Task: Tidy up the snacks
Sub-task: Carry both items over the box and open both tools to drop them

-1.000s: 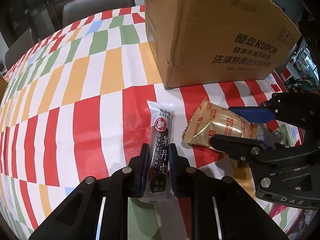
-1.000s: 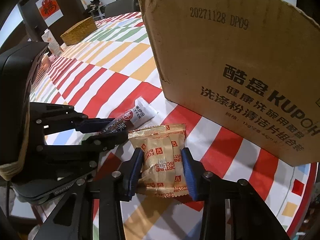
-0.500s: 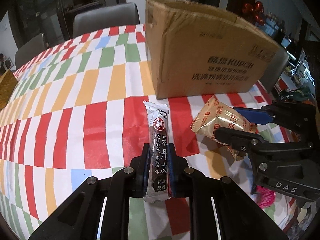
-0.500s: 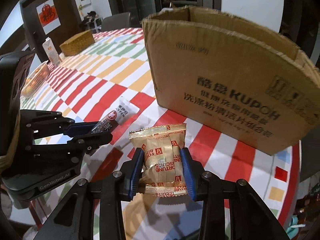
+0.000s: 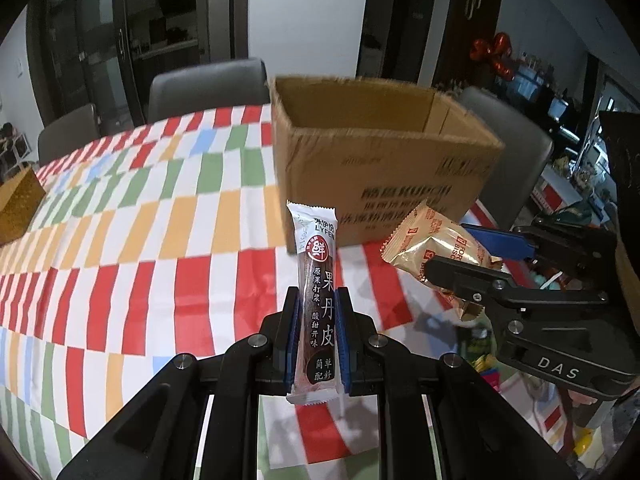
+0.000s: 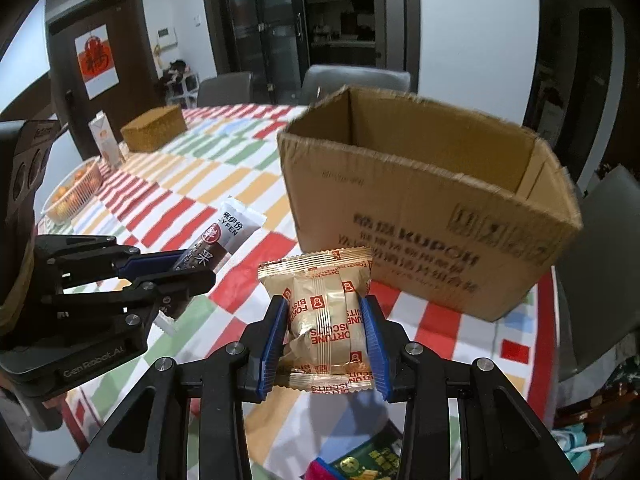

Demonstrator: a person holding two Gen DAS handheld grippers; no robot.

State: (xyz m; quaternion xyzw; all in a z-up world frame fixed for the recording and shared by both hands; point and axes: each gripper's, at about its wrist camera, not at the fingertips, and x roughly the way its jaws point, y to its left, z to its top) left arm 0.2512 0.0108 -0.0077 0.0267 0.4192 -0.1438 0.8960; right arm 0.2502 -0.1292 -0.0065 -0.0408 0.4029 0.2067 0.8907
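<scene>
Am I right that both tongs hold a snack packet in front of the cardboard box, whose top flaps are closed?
Not quite: the cardboard box is open at the top, as the right wrist view shows. The rest holds: the left tongs grip the fruit-leather bar, and the right tongs grip the fortune biscuit packet.

I've raised both claws off the bench since a second ago. The left claw (image 5: 317,312) had its fruit-leather bar (image 5: 318,280) lying flat on the striped cloth; now the bar stands clear above it, tip pointing toward the cardboard box (image 5: 376,160). The right claw (image 6: 326,332) has come up the same way, and its fortune biscuit packet (image 6: 322,308) no longer rests on the cloth. From both wrist views the box looked like a tall wall before, with only its printed side visible; now I look over its rim and see the open top and inner walls. The chairs and room behind the bench (image 5: 120,240) have come into view too.
</scene>
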